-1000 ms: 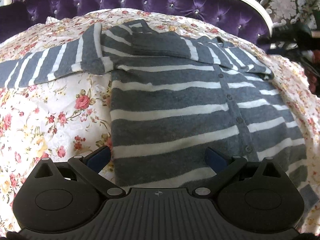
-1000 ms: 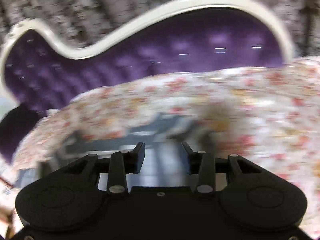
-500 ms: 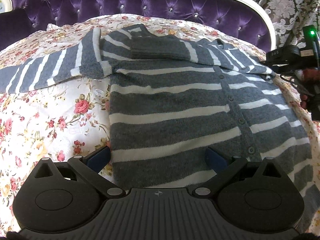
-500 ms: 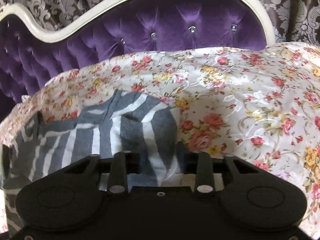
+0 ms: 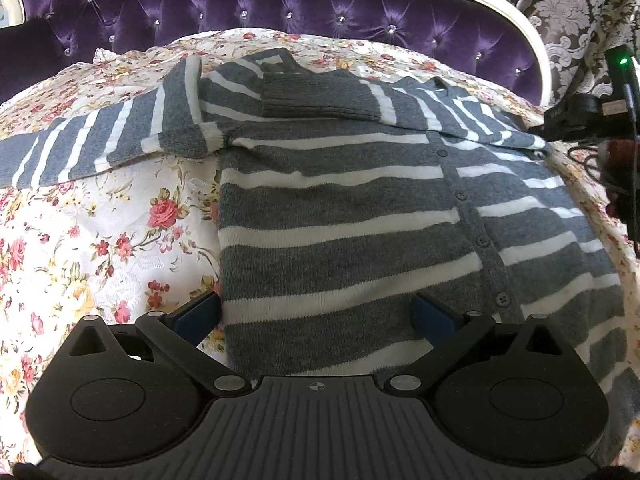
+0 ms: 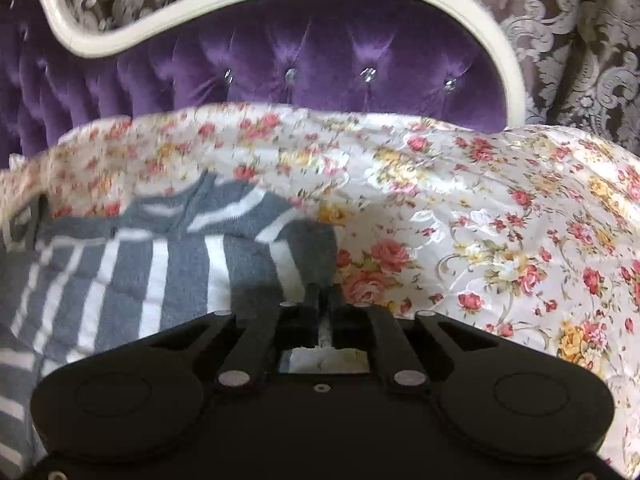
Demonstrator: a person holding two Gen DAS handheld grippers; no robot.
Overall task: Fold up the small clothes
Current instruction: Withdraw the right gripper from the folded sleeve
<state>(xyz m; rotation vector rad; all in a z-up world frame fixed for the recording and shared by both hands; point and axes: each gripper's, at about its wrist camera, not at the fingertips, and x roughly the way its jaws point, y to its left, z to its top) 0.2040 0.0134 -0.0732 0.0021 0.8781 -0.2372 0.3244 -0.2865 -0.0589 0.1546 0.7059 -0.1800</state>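
Observation:
A grey cardigan with white stripes [image 5: 340, 216] lies flat on the floral bedspread [image 5: 100, 240], buttons running down its right half. One sleeve is folded across the chest; the other sleeve [image 5: 92, 144] stretches out to the left. My left gripper [image 5: 316, 314] is open, its jaws wide apart above the hem. In the right wrist view my right gripper [image 6: 324, 300] is shut on the edge of the cardigan [image 6: 168, 264] at its right shoulder.
A purple tufted headboard with a white frame [image 5: 280, 4] stands behind the bed. The right gripper's body with a green light [image 5: 600, 112] shows at the right edge of the left wrist view. Patterned wallpaper [image 6: 580, 40] lies beyond.
My right gripper came down onto the cardigan's right edge and closed on it. My left gripper stayed open over the hem, shifting only slightly.

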